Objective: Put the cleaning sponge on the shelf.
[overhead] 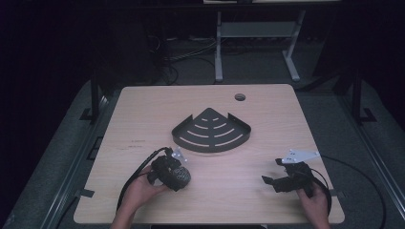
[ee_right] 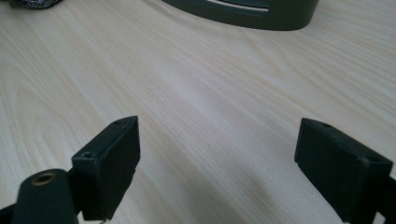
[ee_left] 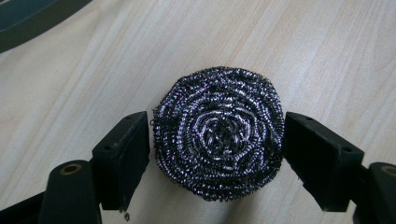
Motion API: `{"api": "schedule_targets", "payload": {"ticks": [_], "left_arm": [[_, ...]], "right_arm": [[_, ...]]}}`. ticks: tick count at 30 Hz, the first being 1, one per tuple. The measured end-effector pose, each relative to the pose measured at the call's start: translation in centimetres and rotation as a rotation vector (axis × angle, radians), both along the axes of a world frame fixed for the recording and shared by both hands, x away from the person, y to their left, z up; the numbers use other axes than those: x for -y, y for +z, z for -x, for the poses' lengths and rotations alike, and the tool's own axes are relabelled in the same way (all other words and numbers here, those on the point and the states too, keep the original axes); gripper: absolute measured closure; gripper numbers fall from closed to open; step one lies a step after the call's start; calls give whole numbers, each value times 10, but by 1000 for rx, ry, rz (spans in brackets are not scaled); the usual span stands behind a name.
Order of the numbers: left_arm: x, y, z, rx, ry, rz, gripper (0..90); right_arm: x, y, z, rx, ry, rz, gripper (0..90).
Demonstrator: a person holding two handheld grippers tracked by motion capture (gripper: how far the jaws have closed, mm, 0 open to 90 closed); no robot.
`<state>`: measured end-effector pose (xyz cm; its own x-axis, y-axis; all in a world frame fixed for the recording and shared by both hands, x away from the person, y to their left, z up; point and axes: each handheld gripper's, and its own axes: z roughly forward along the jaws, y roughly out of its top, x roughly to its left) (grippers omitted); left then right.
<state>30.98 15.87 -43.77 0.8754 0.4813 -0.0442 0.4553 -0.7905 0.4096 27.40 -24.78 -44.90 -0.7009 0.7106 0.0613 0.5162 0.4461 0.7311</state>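
Pale wooden table (overhead: pixel 143 119) in a dark room. On the left, the left gripper (ee_left: pixel 217 140) straddles the steel-wool scourer (ee_left: pixel 218 133) lying near the front edge, both pads right up against its sides, seemingly gripping it for a lift. Centre, a dark slotted corner shelf (overhead: pixel 211 130), likely its destination. On the right, the right gripper (ee_right: pixel 217 154) waits agape, nothing between its jaws.

Dark corner rack (overhead: pixel 211 130) (slotted), wooden table (overhead: pixel 267 102)
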Motion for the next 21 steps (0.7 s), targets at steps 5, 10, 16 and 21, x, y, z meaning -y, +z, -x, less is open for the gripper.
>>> {"api": "schedule_targets", "payload": {"ticks": [5,10,16,21], "left_arm": [[1,-1,-2,-12,-5,-2,273],[1,-1,-2,-19,-7,-6,319],[1,2,-3,-22,-3,3,336],[3,7,-6,-20,-11,2,337]], "right_arm": [[1,0,0,4,2,1,138],[2,0,0,3,-3,-2,139],[2,0,0,7,4,2,138],[3,0,0,5,3,2,138]]}}
